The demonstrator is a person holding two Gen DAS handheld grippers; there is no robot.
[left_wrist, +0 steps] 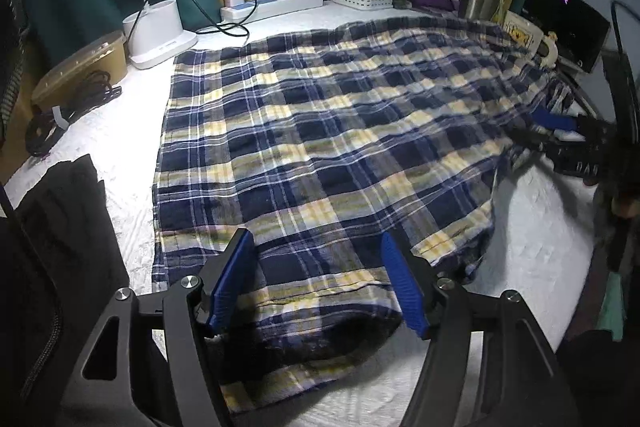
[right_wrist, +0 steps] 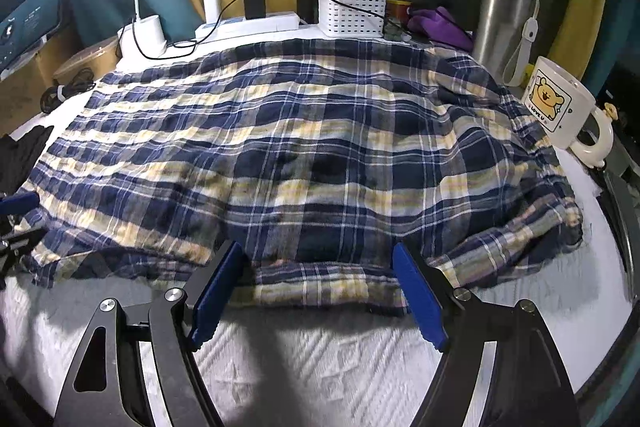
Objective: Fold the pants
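Blue, white and yellow plaid pants point(left_wrist: 320, 139) lie spread flat over the white table cover; they also show in the right wrist view point(right_wrist: 304, 155). My left gripper point(left_wrist: 318, 283) is open, its blue pads straddling the near edge of the cloth at the pants' left end. My right gripper point(right_wrist: 318, 291) is open, its pads either side of the near hem toward the right end. The right gripper also shows at the right edge of the left wrist view point(left_wrist: 560, 131), beside the cloth.
Along the back stand a white lamp base point(left_wrist: 160, 31), a power strip with chargers point(left_wrist: 272, 3), a white basket point(right_wrist: 352, 3), a steel tumbler point(right_wrist: 506, 23) and a bear mug point(right_wrist: 560, 107). A coiled black cable point(left_wrist: 68, 115) and dark fabric point(left_wrist: 60, 211) lie at left.
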